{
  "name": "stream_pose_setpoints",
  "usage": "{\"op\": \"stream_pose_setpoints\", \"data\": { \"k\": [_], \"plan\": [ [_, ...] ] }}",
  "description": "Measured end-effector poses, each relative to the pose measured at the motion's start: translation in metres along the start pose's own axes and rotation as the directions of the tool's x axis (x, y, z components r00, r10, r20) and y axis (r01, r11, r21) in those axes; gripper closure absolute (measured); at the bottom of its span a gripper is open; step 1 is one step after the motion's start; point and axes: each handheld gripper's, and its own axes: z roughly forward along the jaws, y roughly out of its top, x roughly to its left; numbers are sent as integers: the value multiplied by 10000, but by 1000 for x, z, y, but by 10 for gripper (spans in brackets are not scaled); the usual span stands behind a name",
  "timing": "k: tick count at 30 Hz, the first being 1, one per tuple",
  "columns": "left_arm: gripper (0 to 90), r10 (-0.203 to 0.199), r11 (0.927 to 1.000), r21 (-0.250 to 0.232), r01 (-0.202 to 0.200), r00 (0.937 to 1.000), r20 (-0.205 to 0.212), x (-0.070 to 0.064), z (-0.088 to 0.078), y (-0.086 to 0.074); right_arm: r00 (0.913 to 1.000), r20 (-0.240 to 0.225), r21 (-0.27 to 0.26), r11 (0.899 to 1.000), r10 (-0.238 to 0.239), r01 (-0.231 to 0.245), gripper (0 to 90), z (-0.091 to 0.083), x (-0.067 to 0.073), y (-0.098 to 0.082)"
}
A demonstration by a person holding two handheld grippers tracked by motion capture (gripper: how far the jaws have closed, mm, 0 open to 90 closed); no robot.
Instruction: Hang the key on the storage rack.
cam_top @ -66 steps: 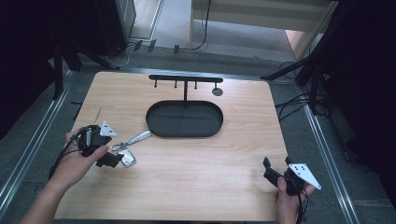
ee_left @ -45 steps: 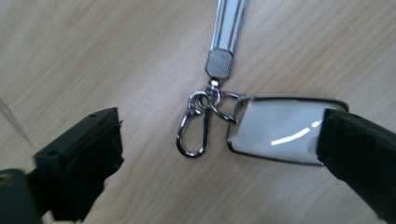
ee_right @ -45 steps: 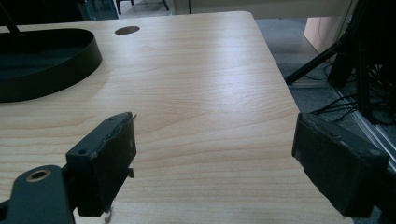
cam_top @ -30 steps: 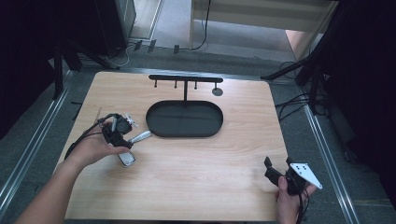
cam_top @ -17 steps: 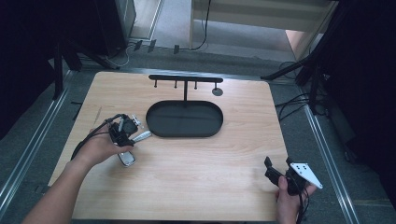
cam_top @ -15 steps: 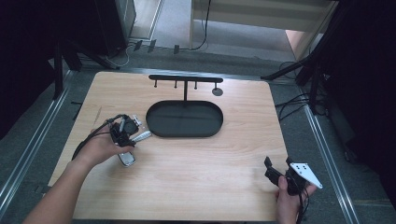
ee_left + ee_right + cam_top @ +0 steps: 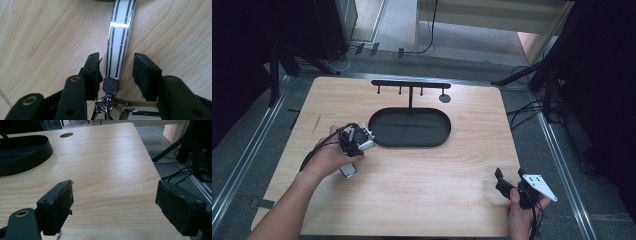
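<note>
A: What is the left gripper (image 7: 117,75) over?

B: A glossy white strap with thin black stripes (image 7: 121,37), ending in a small black mesh-textured metal tab (image 7: 110,85) linked to silver rings (image 7: 103,105). It lies flat on the light wooden table (image 7: 437,175), just left of the black oval tray (image 7: 409,127). The jaws have just been closing; the strap runs between them, but a gap shows on each side and the pads do not press it.

A: Anything hard to read?

B: The strap's far end is cut off at the top of the left gripper view, and a silver piece at the bottom edge is only partly seen. In the high view the hand covers most of the strap (image 7: 364,145).

A: And the right gripper (image 7: 507,181)?

B: Near the table's front right corner, jaws apart over bare wood, nothing between them.
</note>
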Motion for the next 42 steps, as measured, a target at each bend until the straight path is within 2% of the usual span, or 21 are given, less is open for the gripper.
{"op": "stream_pose_setpoints", "data": {
  "k": [3,6,10,16,18,20,23,25,26,29,33,36,38,42],
  "plan": [
    [652,-160,9998,-66,161,9996,218,2,1,-1,10000,-22,13,10000,-44,44,150,0,0,0],
    [712,-118,9999,-72,120,9995,277,3,1,-1,10000,-46,59,10000,22,-22,151,0,0,0],
    [748,-150,9996,-216,159,9990,429,4,-1,-3,10000,-50,102,9999,-6,7,152,1,0,0],
    [754,-340,9986,-388,367,9971,684,7,-4,-3,10000,-49,93,10000,-25,25,155,1,0,0],
    [697,-349,9984,-424,380,9968,725,6,-4,-2,10000,-67,62,10000,59,-59,155,0,-1,0],
    [651,-303,9978,-576,336,9979,574,5,-6,1,9999,-71,67,9999,84,-83,155,0,-1,0],
    [665,-328,9972,-657,354,9986,406,1,-6,5,9999,-75,69,10000,68,-68,155,0,-1,0],
    [673,-366,9972,-637,386,9988,329,0,-6,6,9999,-79,83,9999,73,-72,155,0,-1,0],
    [673,-387,9977,-550,393,9992,116,-2,-4,8,9999,-98,78,9999,88,-87,155,0,-1,0],
    [670,-347,9985,-433,342,9993,-118,-4,-2,10,9999,-125,76,9999,95,-94,155,0,-2,0],
    [742,-426,9982,-429,419,9990,-161,-4,-1,11,9999,-133,65,10000,41,-40,155,1,-2,0],
    [754,-553,9974,-458,553,9985,2,-2,-2,12,9999,-135,104,9999,56,-55,156,1,-1,0],
    [759,-635,9968,-476,647,9976,258,1,-3,10,9999,-133,127,9999,34,-33,155,1,-1,1],
    [765,-574,9971,-466,599,9970,516,4,-4,8,9999,-132,138,9999,33,-31,156,1,-1,1]
  ]
}}
